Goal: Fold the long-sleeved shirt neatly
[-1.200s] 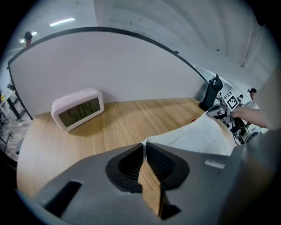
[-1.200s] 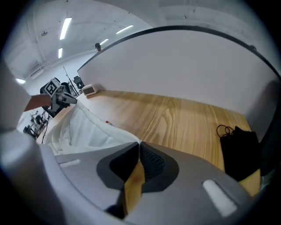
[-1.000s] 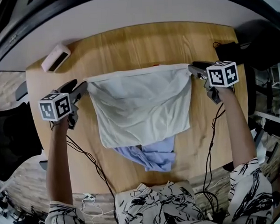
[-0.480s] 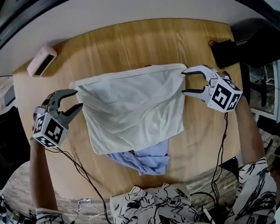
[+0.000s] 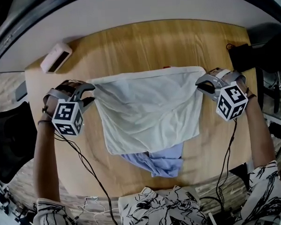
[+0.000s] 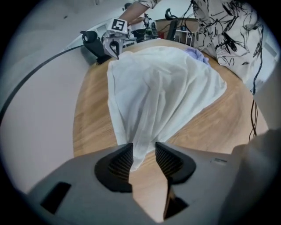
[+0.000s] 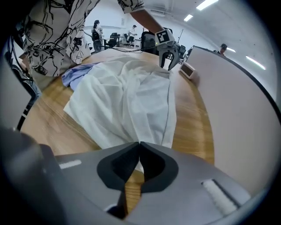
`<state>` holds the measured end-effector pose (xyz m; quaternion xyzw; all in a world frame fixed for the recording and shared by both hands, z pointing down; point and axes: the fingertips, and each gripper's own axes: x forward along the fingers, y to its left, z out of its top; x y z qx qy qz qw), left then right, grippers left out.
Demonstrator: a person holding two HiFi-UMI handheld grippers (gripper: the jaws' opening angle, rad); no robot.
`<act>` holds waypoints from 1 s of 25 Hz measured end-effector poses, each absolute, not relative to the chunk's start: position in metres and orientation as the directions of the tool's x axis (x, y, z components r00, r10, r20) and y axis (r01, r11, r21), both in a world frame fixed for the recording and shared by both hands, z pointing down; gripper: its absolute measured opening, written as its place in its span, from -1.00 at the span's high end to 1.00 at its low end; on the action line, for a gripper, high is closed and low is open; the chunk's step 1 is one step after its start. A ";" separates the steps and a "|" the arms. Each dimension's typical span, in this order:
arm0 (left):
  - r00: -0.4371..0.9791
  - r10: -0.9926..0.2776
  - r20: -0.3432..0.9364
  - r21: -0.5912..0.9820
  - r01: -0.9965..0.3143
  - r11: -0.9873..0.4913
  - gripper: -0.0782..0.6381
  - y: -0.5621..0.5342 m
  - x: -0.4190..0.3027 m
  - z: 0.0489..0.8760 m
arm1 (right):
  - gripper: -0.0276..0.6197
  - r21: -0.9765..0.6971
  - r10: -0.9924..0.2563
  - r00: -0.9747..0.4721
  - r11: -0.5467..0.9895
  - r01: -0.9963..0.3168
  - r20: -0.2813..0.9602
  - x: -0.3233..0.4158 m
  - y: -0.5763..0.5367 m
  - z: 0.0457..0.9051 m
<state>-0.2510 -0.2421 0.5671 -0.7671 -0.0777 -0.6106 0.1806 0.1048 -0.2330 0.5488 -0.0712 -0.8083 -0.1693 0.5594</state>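
Note:
A white long-sleeved shirt (image 5: pixel 147 109) lies spread on the wooden table (image 5: pixel 151 43), over a blue garment (image 5: pixel 159 161) that pokes out at the near edge. My left gripper (image 5: pixel 89 93) points down at the shirt's far left corner. In the left gripper view its jaws (image 6: pixel 142 156) stand apart after just closing, with the corner of the shirt (image 6: pixel 162 88) between the pads and not pinched. My right gripper (image 5: pixel 202 85) is at the far right corner. In its own view that gripper (image 7: pixel 139 147) is shut on the edge of the shirt (image 7: pixel 127 96).
A small white box (image 5: pixel 55 57) lies at the table's far left. A black object (image 5: pixel 243 57) sits at the far right edge. Thin cables (image 5: pixel 87 164) trail from both grippers over the near edge. The person's patterned clothing (image 5: pixel 159 207) presses against the near side.
Both grippers have rolled over and come in onto the shirt's far corners. The right jaws, open half a second ago, are now shut on the cloth. The left jaws have narrowed.

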 end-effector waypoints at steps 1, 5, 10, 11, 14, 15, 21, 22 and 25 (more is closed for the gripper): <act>0.225 -0.109 0.968 -0.186 0.357 -0.915 0.36 -0.245 -0.252 0.570 | 0.87 0.195 -0.077 -0.375 0.938 0.288 0.924 0.104 -0.235 0.546; 0.211 -0.115 0.971 -0.186 0.359 -0.914 0.75 -0.254 -0.254 0.575 | 0.87 0.178 -0.091 -0.429 0.970 0.168 0.899 0.107 -0.247 0.534; 0.333 -0.077 0.940 -0.132 0.146 -0.981 0.75 -0.258 -0.260 0.561 | 0.87 0.093 -0.105 -0.490 0.994 -0.048 0.865 0.123 -0.268 0.528; 0.344 -0.074 0.936 -0.120 0.114 -0.986 0.75 -0.258 -0.265 0.560 | 0.87 0.069 -0.106 -0.500 0.993 -0.091 0.860 0.127 -0.272 0.528; 0.368 -0.059 0.928 -0.079 0.041 -0.996 0.75 -0.260 -0.282 0.559 | 0.87 0.021 -0.111 -0.505 0.983 -0.180 0.856 0.139 -0.278 0.532; 0.372 -0.059 0.926 -0.071 0.019 -0.997 0.75 -0.261 -0.286 0.559 | 0.87 0.019 -0.119 -0.501 0.980 -0.200 0.857 0.143 -0.280 0.534; 0.494 -0.051 0.868 0.084 -0.248 -0.965 0.75 -0.282 -0.283 0.538 | 0.87 0.005 -0.182 -0.504 0.943 -0.332 0.845 0.163 -0.294 0.535; 0.506 -0.045 0.861 0.122 -0.292 -0.949 0.75 -0.285 -0.286 0.538 | 0.87 0.006 -0.190 -0.494 0.937 -0.350 0.849 0.166 -0.297 0.537; 0.525 -0.017 0.851 0.240 -0.417 -0.877 0.75 -0.295 -0.294 0.547 | 0.87 -0.002 -0.209 -0.456 0.907 -0.420 0.865 0.172 -0.304 0.546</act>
